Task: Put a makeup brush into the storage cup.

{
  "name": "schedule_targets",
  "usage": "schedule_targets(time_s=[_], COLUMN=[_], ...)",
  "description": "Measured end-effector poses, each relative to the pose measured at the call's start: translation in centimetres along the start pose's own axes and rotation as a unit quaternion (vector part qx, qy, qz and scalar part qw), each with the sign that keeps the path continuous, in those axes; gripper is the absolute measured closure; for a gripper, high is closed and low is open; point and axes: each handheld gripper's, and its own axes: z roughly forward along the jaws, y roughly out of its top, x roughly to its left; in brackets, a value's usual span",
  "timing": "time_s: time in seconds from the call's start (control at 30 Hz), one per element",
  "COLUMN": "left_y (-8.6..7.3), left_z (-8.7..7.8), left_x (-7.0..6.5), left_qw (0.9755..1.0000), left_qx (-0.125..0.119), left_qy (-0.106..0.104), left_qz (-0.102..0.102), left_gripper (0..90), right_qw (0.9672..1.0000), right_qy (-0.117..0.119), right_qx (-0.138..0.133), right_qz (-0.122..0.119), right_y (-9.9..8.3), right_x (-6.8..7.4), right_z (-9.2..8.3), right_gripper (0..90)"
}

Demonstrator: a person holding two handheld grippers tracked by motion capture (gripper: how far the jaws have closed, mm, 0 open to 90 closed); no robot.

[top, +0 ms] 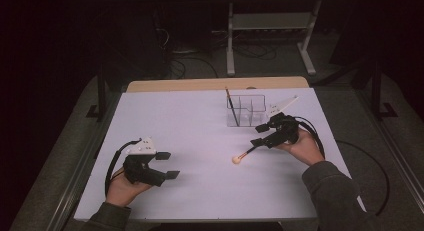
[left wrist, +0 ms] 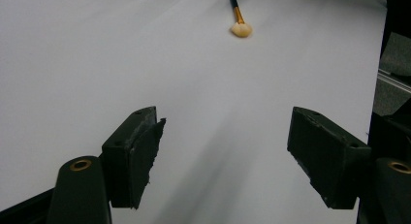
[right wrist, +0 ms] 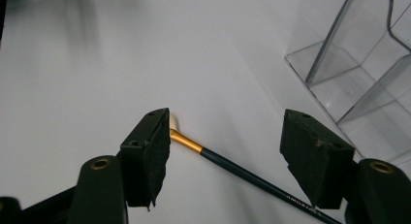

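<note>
Makeup brush (right wrist: 232, 168) flat on the white bench (top: 200, 141), between the right gripper (right wrist: 228, 156) fingers (right wrist: 148, 156), both standing apart with no pad pressing on it. Long axis from ten o'clock to four o'clock in the right gripper view: bristle tip hidden behind the ten o'clock finger, gold ferrule next, then a slim dark glossy handle running under the four o'clock finger. Far closer to the right hand than the left. Left gripper (top: 167, 165) at eight o'clock on the bench, fingers wide apart over nothing. Clear rigid plastic organiser (top: 246, 110) at one o'clock from the brush, square compartments, a second thin brush (top: 231, 107) leaning inside.
</note>
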Motion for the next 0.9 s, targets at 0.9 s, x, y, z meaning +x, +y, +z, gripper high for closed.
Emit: schedule_targets(time_s=[0.9], left_y=[-0.1], left_z=[-0.2], left_x=[0.0], left_qw=[1.0], left_qx=[-0.003], left_qy=[0.001], left_qz=[0.006], left_gripper=[25.7], right_qw=[0.9985], right_qy=[0.005], right_qx=[0.031], right_qz=[-0.045], right_y=[0.4], right_x=[0.9], right_z=[1.6], right_gripper=[33.8])
